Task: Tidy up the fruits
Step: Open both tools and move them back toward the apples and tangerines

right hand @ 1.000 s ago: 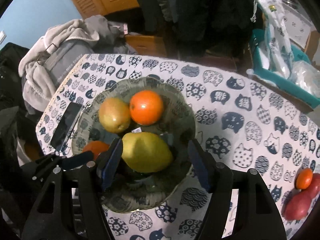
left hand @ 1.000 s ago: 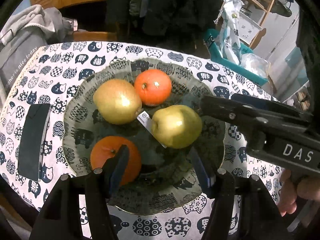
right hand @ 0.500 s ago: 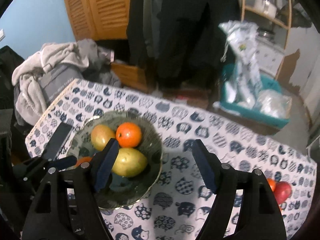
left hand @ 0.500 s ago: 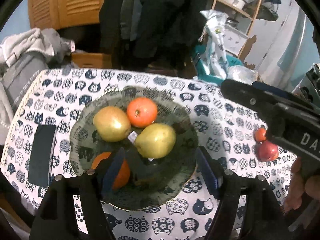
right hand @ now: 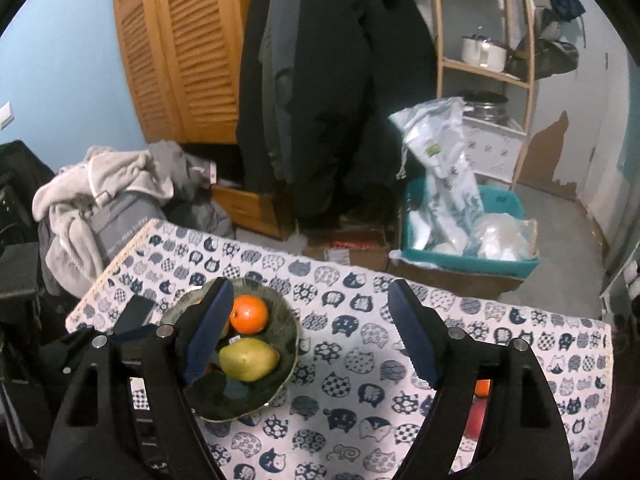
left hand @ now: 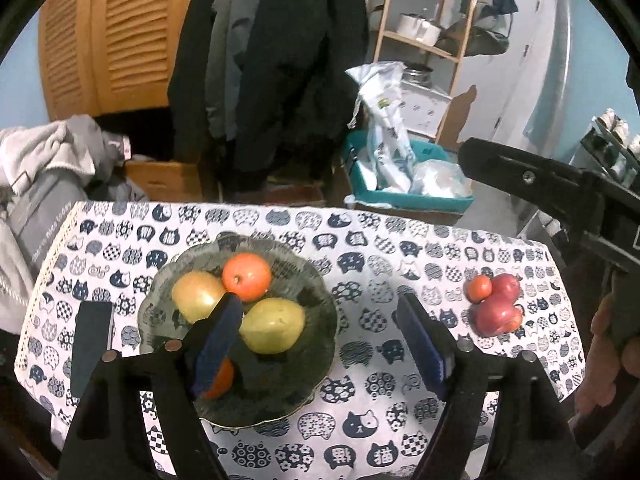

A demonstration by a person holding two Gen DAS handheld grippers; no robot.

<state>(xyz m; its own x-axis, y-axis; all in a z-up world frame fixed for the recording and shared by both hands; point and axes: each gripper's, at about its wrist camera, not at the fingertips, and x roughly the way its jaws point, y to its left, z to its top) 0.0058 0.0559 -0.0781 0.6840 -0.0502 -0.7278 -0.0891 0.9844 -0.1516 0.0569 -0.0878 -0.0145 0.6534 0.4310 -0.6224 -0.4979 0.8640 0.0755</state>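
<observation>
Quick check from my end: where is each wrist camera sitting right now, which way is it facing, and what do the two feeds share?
Left wrist: above the near table edge, angled down at the green glass fruit plate; shows its own opening, empty fingers, the right gripper and a hand.
Right wrist: higher, angled down across the cat-print tablecloth; own opening, empty fingers only.
Shared: plate, yellow pear, round orange, flat black phone, teal plastic bin.
</observation>
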